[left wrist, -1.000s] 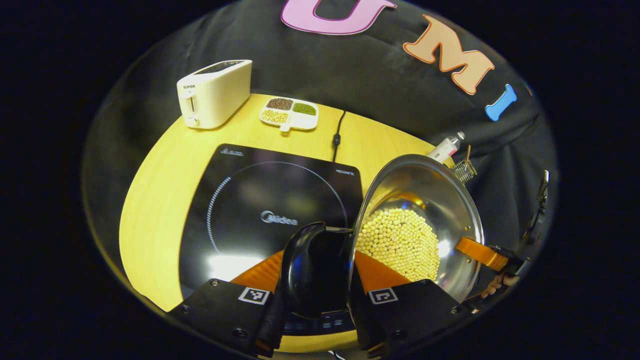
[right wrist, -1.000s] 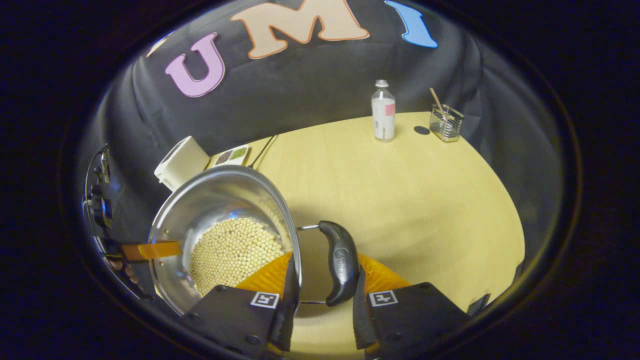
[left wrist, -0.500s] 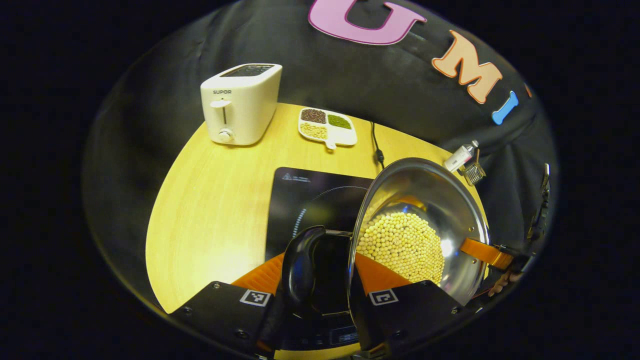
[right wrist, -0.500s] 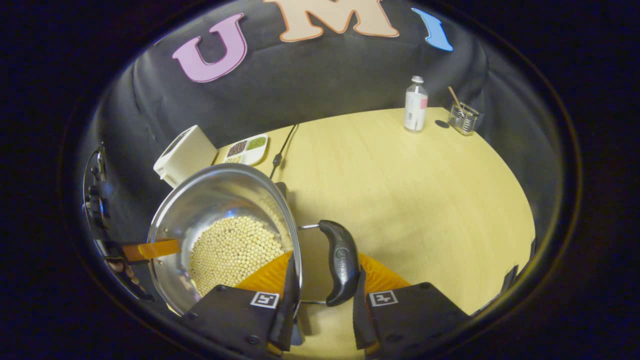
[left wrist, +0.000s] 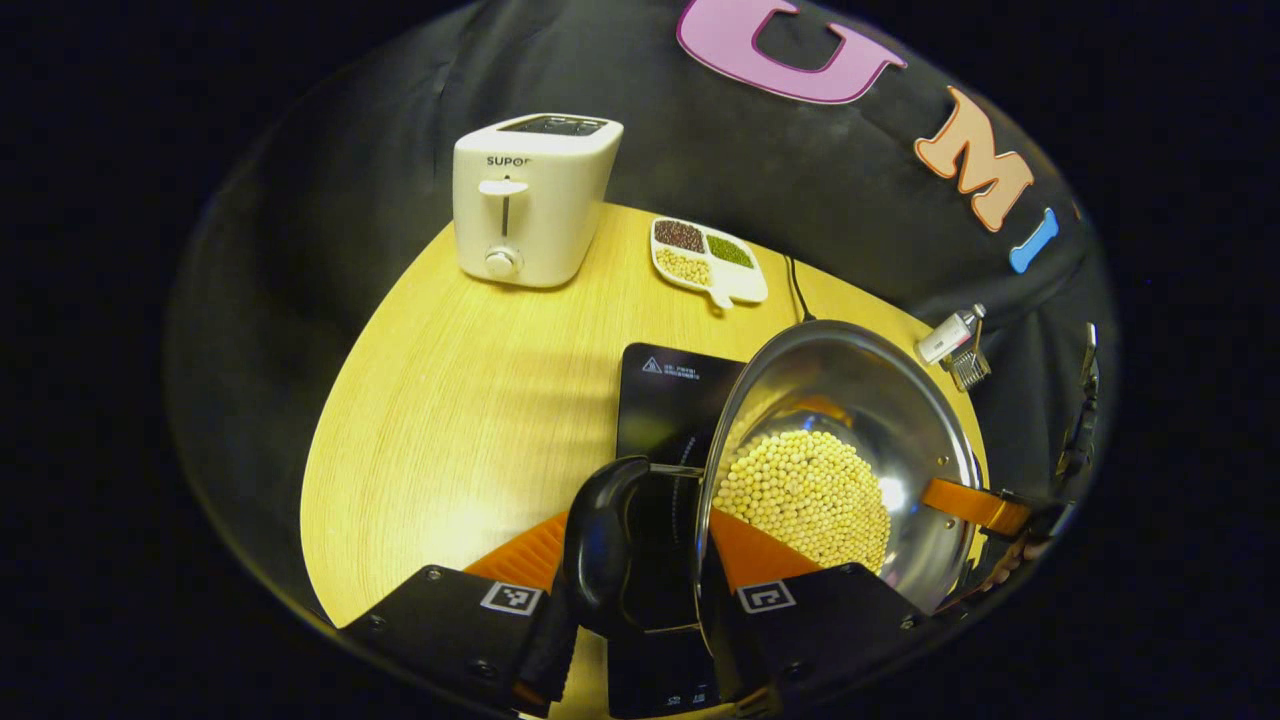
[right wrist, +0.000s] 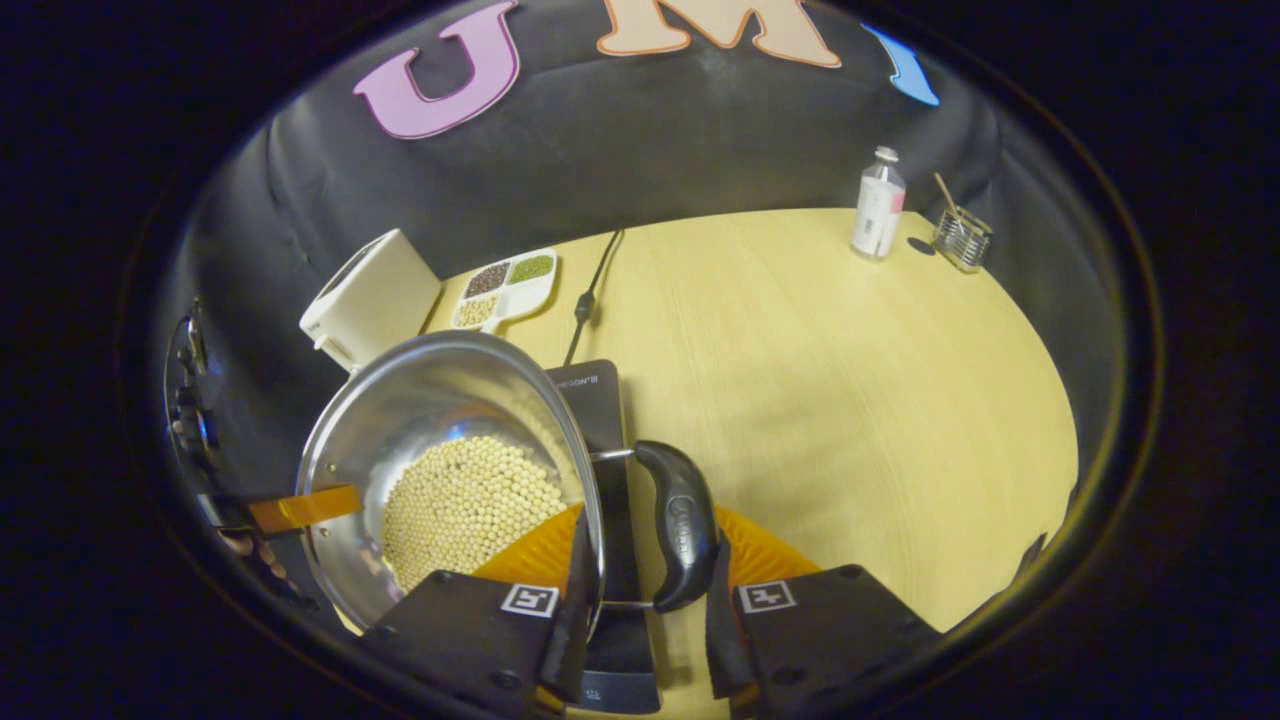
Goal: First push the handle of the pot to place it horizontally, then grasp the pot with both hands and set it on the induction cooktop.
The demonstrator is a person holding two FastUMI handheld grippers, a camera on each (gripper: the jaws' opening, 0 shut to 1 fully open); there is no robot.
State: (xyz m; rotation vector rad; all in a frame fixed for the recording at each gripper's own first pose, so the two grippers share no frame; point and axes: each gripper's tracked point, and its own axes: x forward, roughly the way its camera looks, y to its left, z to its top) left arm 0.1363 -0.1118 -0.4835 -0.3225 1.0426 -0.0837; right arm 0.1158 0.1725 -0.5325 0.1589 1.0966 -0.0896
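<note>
Both grippers, left (left wrist: 633,640) and right (right wrist: 640,640), are clamped across the pot (left wrist: 840,400)'s rim and side handles, holding it over the induction cooktop (left wrist: 665,390).

My counter (right wrist: 850,400) is pale wood. On it lie a white toaster (left wrist: 530,200), a divided dish of beans (left wrist: 708,262) beside it, the black induction cooktop (left wrist: 665,400) with its cord (right wrist: 590,295), and far off a bottle (right wrist: 878,217) and wire holder (right wrist: 962,240)
</note>
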